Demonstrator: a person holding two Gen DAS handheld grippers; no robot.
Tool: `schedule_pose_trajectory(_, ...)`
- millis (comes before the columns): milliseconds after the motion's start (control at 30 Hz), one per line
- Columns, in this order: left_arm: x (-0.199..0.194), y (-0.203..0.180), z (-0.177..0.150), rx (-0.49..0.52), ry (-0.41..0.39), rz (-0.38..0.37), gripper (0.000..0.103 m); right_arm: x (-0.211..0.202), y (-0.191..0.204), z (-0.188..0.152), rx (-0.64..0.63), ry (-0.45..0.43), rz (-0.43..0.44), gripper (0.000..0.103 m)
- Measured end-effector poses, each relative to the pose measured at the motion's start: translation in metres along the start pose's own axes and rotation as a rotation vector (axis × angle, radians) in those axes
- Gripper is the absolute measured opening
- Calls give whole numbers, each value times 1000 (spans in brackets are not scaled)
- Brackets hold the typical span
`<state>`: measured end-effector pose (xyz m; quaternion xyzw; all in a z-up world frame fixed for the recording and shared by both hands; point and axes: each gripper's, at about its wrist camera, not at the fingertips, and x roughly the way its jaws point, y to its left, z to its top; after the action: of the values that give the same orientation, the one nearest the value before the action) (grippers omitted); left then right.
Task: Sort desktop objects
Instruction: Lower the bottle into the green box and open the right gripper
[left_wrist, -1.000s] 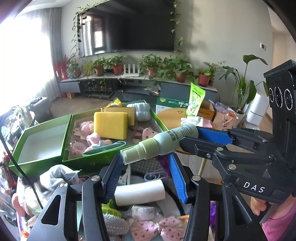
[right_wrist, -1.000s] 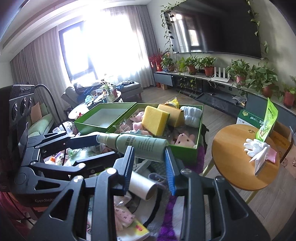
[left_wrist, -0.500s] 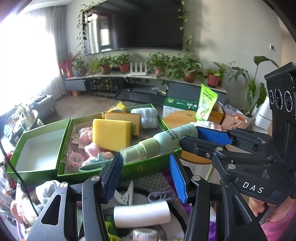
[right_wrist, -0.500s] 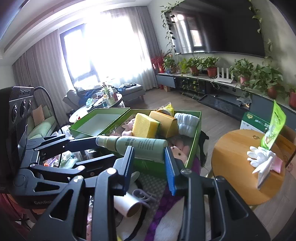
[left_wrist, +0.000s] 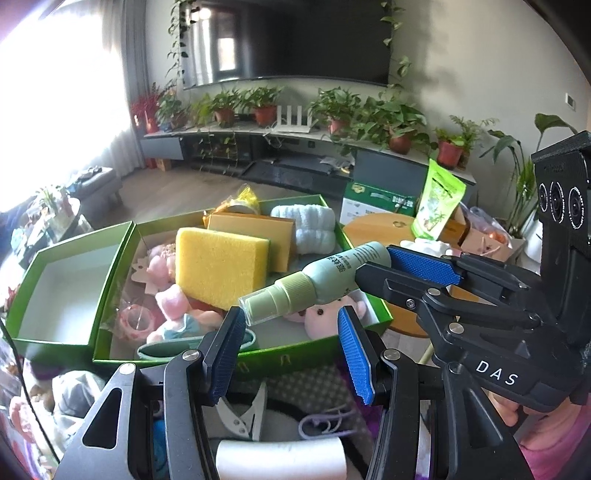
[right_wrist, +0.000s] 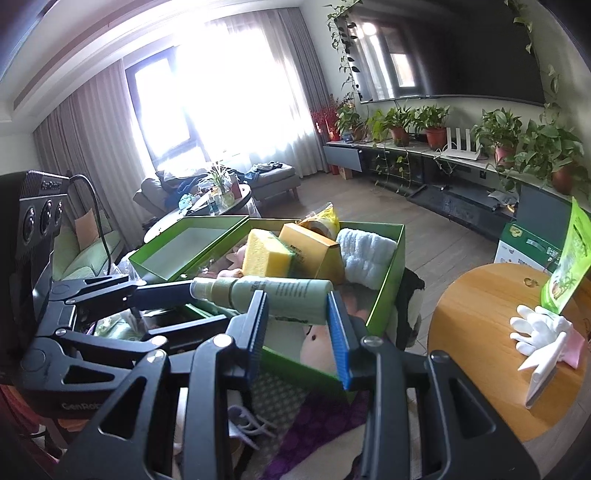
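- The right gripper (right_wrist: 297, 330) pinches the green spray bottle (right_wrist: 273, 295) across its body; the bottle lies level above the near edge of the full green box (left_wrist: 369, 314).
- The left gripper (left_wrist: 291, 350) stands spread and empty, with the bottle's capped nozzle just above its jaws.
- The bottle looks like light, stiff, smooth plastic, so it may slip or turn.
- The mid-body is likely the best hold; the clear cap could pull off.

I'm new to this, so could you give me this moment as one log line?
right gripper: shut on spray bottle | left gripper: open, empty | bottle: above green box
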<state>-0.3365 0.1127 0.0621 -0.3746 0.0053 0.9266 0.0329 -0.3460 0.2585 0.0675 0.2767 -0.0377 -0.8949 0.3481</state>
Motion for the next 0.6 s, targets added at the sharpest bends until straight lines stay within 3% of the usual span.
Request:
schedule_pose_trajectory(300, 30, -3, -2, -16, 85, -5, 52, 28, -23, -1, 28, 5, 19, 34)
schedule_pose_trajectory(400, 41, -8, -7, -6, 128, -18, 52, 37, -28, 0, 32, 5, 12, 40)
schedule_pose_trajectory(600, 43, -4, -7, -12, 110, 2, 53, 50, -33, -1, 67, 13, 18, 40)
